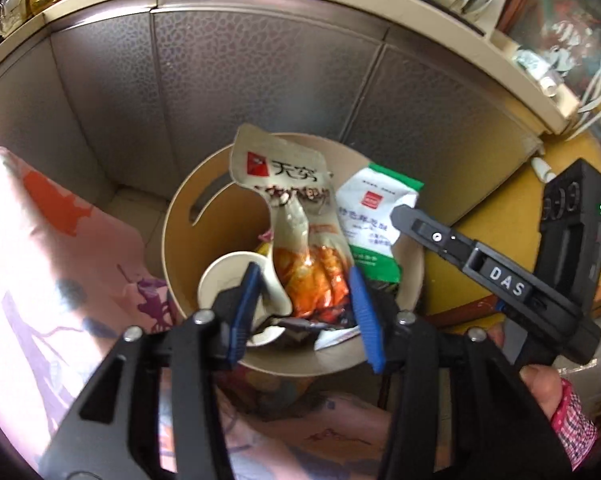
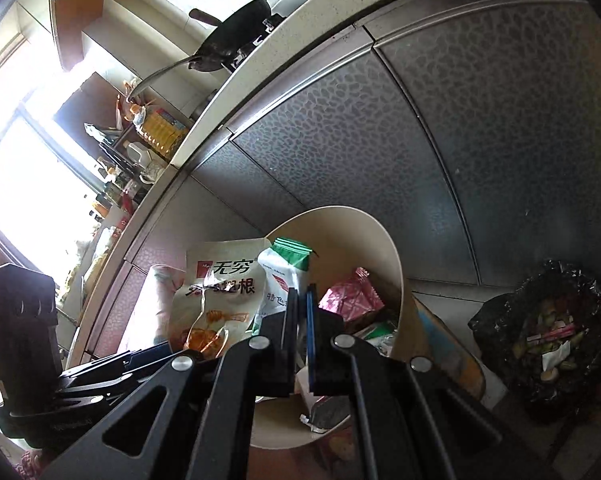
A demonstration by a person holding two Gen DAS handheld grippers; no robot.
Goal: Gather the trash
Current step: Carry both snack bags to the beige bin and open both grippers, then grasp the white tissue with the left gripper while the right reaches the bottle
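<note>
The left gripper (image 1: 306, 308), jaws spread wide, hangs directly over the round bin (image 1: 172, 240), straddling the lower end of a tall beige snack pouch (image 1: 296, 240) that stands inside, its long axis running away from the fingers. The right gripper (image 2: 302, 336) reaches in from the right, jaws nearly together around the edge of a green-and-white wrapper (image 1: 374, 220) beside that pouch; whether it actually grips, I cannot tell.

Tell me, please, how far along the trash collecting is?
Mostly done, it seems: the bin already holds a paper cup, a pink wrapper and a green-white packet. The left gripper is open around the orange snack bag; the right gripper is shut, seemingly on the packet. No other loose trash shows.
</note>
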